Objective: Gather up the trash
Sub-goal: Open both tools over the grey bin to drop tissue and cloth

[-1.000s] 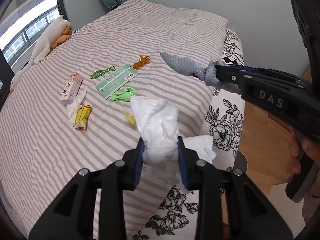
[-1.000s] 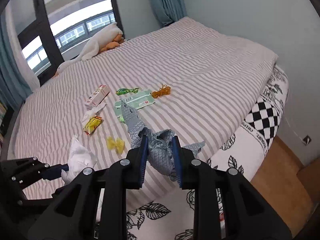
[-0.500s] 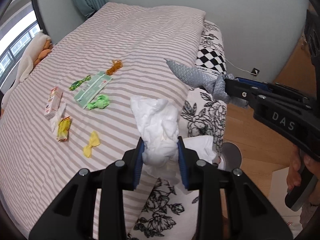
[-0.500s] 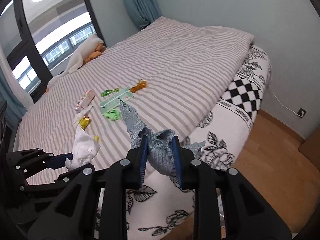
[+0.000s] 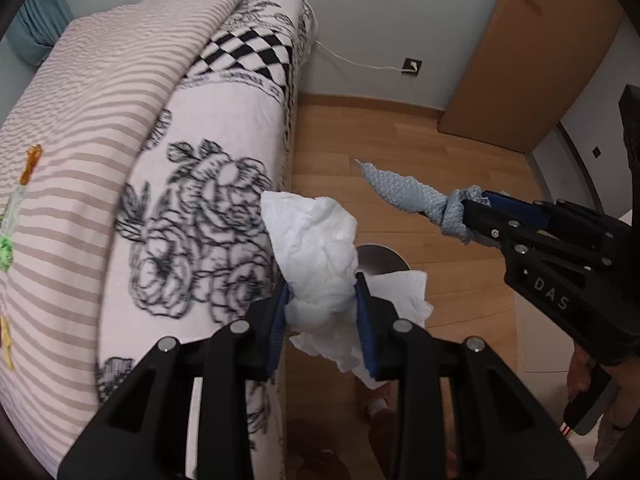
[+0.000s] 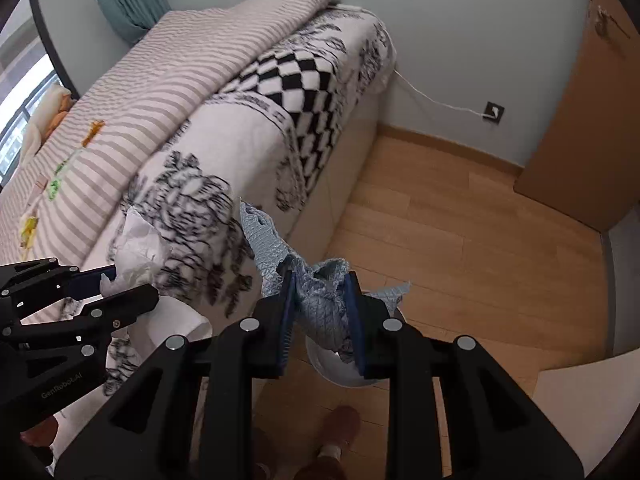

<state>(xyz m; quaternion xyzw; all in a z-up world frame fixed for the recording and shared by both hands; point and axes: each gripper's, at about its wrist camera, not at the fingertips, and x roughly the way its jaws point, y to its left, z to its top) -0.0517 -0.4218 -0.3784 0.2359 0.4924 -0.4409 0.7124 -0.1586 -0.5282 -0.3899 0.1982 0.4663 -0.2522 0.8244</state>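
left gripper (image 5: 322, 306) is clamped on a crumpled white tissue (image 5: 316, 248); blue pads press it from both sides, wad bulges above the fingers and a loose flap hangs below and to the right. right gripper (image 6: 322, 306) is clamped on a blue-grey textured cloth (image 6: 316, 292); one twisted end sticks up and left past the fingertips, another corner pokes out right.

both loads are held in the air off the side of the bed (image 5: 224, 120), over the wood floor (image 6: 460, 248). in the left wrist view the right gripper comes in from the right with the cloth pointing left, near the tissue but not touching it. in the right wrist view the left gripper sits at lower left with the tissue in front of the floral bedspread.

a round bin (image 6: 340, 368) shows directly below the right gripper's fingers, mostly hidden by cloth and fingers; in the left wrist view its metallic lid/rim (image 5: 378, 260) peeks out just behind the tissue. can't tell if it's open.

more trash remains on the striped cover (image 6: 160, 92): green wrapper (image 6: 53, 189), yellow wrapper (image 6: 30, 227), orange piece (image 6: 94, 130), all blurred. person's slippered foot (image 6: 340, 426) on the floor below the bin. door (image 5: 532, 52) at right.
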